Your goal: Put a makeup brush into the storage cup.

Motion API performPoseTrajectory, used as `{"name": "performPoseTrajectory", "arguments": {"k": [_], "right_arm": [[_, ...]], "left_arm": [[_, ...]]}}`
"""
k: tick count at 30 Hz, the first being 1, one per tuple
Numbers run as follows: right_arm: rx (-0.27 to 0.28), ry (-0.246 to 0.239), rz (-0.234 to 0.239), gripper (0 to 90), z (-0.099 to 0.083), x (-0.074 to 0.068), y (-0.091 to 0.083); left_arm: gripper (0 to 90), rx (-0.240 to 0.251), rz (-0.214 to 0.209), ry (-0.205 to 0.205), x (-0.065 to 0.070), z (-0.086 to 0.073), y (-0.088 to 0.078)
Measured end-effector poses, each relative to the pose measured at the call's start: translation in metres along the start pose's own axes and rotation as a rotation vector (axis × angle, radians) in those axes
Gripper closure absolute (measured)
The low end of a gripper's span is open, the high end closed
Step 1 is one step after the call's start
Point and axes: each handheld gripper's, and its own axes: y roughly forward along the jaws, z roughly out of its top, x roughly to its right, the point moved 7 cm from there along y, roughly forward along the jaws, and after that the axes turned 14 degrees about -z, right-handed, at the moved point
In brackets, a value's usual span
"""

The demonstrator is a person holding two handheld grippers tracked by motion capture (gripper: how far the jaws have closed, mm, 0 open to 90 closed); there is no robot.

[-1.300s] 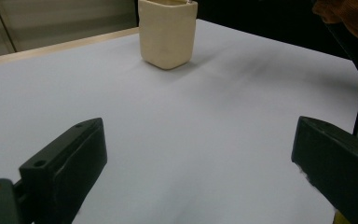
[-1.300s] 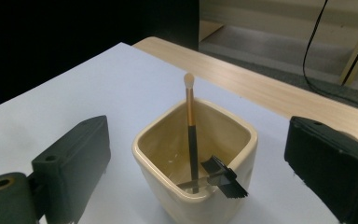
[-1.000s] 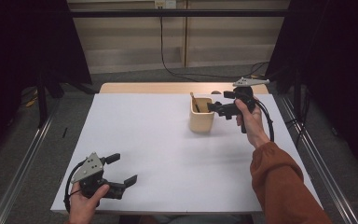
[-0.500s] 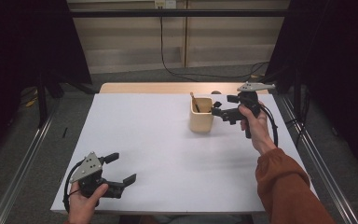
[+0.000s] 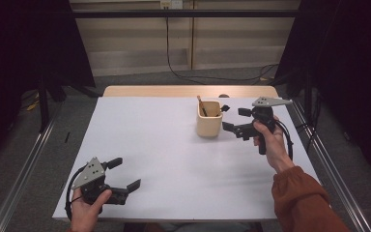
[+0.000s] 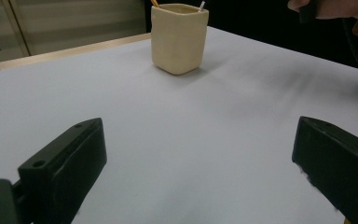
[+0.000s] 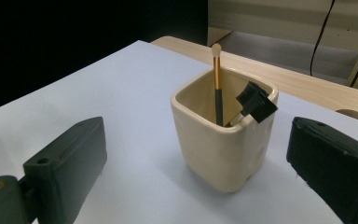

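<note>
High view: a white table (image 5: 174, 159) is seen from above. A cream cup (image 5: 208, 119) stands on its far right part, upright. A brush (image 5: 201, 105) is leaned inside the cup, tip up; a black brush head (image 5: 224, 108) is seen at the cup's right rim. The right gripper (image 5: 232, 120) is held just right of the cup, jaws apart, nothing between them, pointed at the cup. No contact with the cup is seen. The left gripper (image 5: 124, 174) is held at the near left corner of the table, jaws apart and empty, well apart from the cup.

Left gripper view: both black jaws are seen spread wide over bare table (image 6: 191, 140), nothing gripped. The cup (image 6: 179, 37) is seen far ahead, between the jaws' lines, upright. The other hand (image 6: 335, 7) is caught at the top right edge.

Right gripper view: jaws are spread wide, empty. The cup (image 7: 223, 135) is framed between them, near but not touched. The brush (image 7: 217, 79), gold handle with black lower part and pale tip, is stood inside against the far wall. The black brush head (image 7: 256, 102) is rested on the right rim, tilted. The cup sits on the table (image 7: 121, 93), near its wooden far edge (image 7: 307, 88).
</note>
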Motion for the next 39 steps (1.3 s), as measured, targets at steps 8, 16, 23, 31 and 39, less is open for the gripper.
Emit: {"name": "performPoseTrajectory", "arguments": {"k": [8,16,23,31,39], "right_arm": [[-0.001,0.008,-0.027,3.9,-0.016,0.003,-0.016],[0.021,0.014,-0.050,2.8,-0.027,0.003,-0.036],[0.033,0.013,-0.054,2.8,-0.041,-0.001,-0.053],[0.046,0.031,-0.063,2.9,-0.062,-0.007,-0.070],[0.022,0.024,-0.102,2.9,-0.082,0.000,-0.087]], "left_arm": [[2.9,0.000,0.004,-0.004,0.000,0.000,-0.001],[2.9,0.004,0.002,-0.004,0.000,0.001,-0.001],[2.9,0.007,0.008,-0.007,-0.001,0.000,-0.001],[2.7,0.014,0.012,0.001,-0.001,0.001,-0.004],[2.7,0.014,0.023,-0.007,-0.003,0.000,-0.005]]}}
